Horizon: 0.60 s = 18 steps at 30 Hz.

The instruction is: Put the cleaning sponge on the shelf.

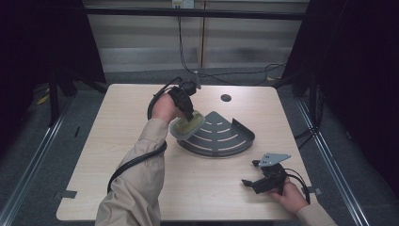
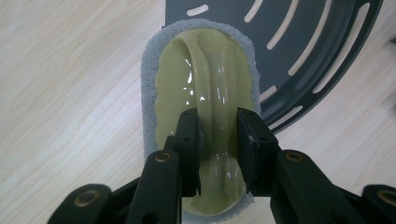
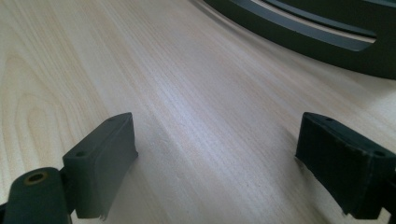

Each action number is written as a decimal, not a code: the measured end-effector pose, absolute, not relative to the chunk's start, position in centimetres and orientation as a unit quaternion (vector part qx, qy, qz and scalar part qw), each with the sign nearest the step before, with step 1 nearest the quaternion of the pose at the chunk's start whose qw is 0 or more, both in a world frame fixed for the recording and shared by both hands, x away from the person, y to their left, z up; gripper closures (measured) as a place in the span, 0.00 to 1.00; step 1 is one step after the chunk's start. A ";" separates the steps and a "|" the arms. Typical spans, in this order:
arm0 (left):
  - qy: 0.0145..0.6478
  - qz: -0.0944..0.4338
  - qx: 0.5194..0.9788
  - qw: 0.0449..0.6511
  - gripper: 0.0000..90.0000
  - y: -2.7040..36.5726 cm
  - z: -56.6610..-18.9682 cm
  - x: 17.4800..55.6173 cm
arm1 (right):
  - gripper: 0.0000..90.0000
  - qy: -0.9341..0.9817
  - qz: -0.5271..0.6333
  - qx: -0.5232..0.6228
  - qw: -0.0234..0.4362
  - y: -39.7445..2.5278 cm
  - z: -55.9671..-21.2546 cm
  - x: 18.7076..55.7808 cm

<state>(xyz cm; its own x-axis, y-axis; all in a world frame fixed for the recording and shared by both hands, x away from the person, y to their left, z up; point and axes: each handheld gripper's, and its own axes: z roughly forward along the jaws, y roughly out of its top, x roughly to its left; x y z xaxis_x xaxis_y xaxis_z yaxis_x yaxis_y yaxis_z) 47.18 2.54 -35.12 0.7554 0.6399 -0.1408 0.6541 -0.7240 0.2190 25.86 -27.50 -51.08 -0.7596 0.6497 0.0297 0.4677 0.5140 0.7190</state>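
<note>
left gripper (image 2: 218, 140): clamped on scrub pad (image 2: 201, 60) handle, over corner rack (image 1: 221, 134) edge
right gripper (image 3: 215, 154): jaws spread, low over table (image 1: 117, 141)

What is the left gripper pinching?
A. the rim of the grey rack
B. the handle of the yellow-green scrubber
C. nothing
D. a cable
B: in the left gripper view the left gripper has its jaws shut on the raised handle of the scrubber, which partly overlaps the grey slotted rack.

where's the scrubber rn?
The scrubber sits left of table centre in the high view, clamped by its handle in the left gripper, overlapping the left corner of the grey slotted rack.
</note>
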 end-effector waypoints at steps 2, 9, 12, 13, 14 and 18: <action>0.347 -0.027 0.929 0.130 0.79 2.4 -35.2 47.3 | 0.13 0.861 0.371 0.324 0.123 -27.5 -51.1 25.9; 0.344 -0.023 0.929 0.132 0.79 1.7 -35.6 47.7 | 0.13 0.861 0.371 0.324 0.123 -27.5 -51.1 25.9; 0.350 -0.022 0.927 0.133 0.79 1.4 -35.9 47.7 | 0.13 0.861 0.371 0.324 0.123 -27.5 -51.1 25.9; 0.347 -0.021 0.928 0.133 0.79 1.3 -36.0 47.8 | 0.13 0.861 0.371 0.324 0.123 -27.5 -51.1 25.9; 0.346 -0.019 0.928 0.133 0.79 1.2 -36.1 47.9 | 0.13 0.861 0.371 0.324 0.123 -27.5 -51.1 25.9; 0.349 -0.018 0.928 0.132 0.79 0.9 -36.4 48.1 | 0.13 0.861 0.371 0.323 0.125 -27.5 -51.1 25.9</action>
